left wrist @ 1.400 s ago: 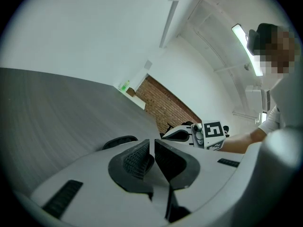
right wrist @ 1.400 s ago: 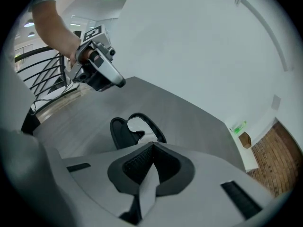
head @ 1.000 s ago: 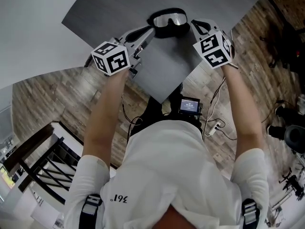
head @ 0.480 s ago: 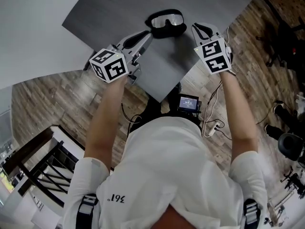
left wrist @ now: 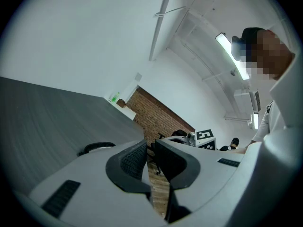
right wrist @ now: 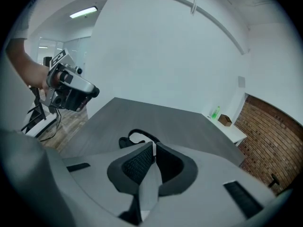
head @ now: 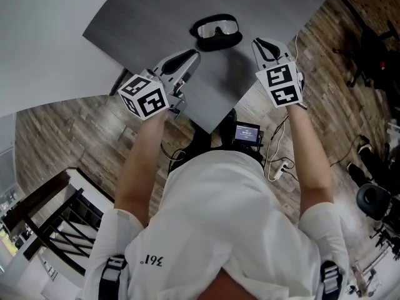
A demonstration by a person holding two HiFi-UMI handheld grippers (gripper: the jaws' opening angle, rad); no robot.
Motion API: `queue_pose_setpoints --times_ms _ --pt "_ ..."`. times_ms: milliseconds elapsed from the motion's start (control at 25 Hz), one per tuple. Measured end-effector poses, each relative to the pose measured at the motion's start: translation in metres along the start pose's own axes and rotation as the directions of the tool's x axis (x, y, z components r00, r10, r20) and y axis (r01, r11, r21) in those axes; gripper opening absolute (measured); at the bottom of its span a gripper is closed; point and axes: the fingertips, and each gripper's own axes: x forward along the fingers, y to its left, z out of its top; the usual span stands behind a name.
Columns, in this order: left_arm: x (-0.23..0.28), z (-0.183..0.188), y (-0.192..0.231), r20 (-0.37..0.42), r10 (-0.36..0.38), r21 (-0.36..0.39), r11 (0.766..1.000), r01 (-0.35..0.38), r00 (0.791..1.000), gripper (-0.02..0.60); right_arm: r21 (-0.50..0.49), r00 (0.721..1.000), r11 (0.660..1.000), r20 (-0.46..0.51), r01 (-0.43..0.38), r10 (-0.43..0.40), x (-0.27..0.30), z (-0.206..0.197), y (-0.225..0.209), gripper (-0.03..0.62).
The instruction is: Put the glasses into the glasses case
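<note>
On the grey table [head: 150, 17] lies a black glasses case [head: 217, 31] with clear-lensed glasses showing in it. My left gripper [head: 190, 55] hangs to the case's near left, apart from it, shut with nothing held. My right gripper [head: 259, 42] is to the case's right, also shut and empty. In the left gripper view the jaws [left wrist: 150, 148] meet, and the case [left wrist: 96, 148] peeks out as a dark rim behind the left jaw. From the right gripper [right wrist: 154, 148] the case [right wrist: 137, 138] lies just beyond the closed jaws, partly hidden by them.
The table's near corner [head: 211, 129] points toward the person, over wood flooring. A small screen device [head: 247, 135], cables and a power strip [head: 279, 166] lie on the floor below it. A green bottle [right wrist: 215, 112] stands on a white ledge by a brick wall.
Both grippers have drawn back from the case toward the person and lifted a little. The case has stayed in place on the table.
</note>
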Motion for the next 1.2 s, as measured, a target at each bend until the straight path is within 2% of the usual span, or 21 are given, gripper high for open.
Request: queue_pose_setpoints --times_ms 280,880,1200 --pt "-0.017 0.002 -0.019 0.037 -0.01 -0.028 1.0 0.011 0.999 0.046 0.03 1.0 0.999 0.019 0.019 -0.019 -0.022 0.0 0.01 0.012" --pt "-0.033 -0.012 -0.045 0.018 -0.01 -0.051 0.999 0.011 1.0 0.046 0.132 0.998 0.991 0.049 0.019 -0.026 -0.056 -0.001 0.028 0.011" --pt "-0.045 -0.016 -0.064 0.008 -0.01 -0.027 1.0 0.01 1.0 0.046 0.164 0.996 0.986 0.076 0.022 -0.035 -0.089 0.0 0.041 0.011"
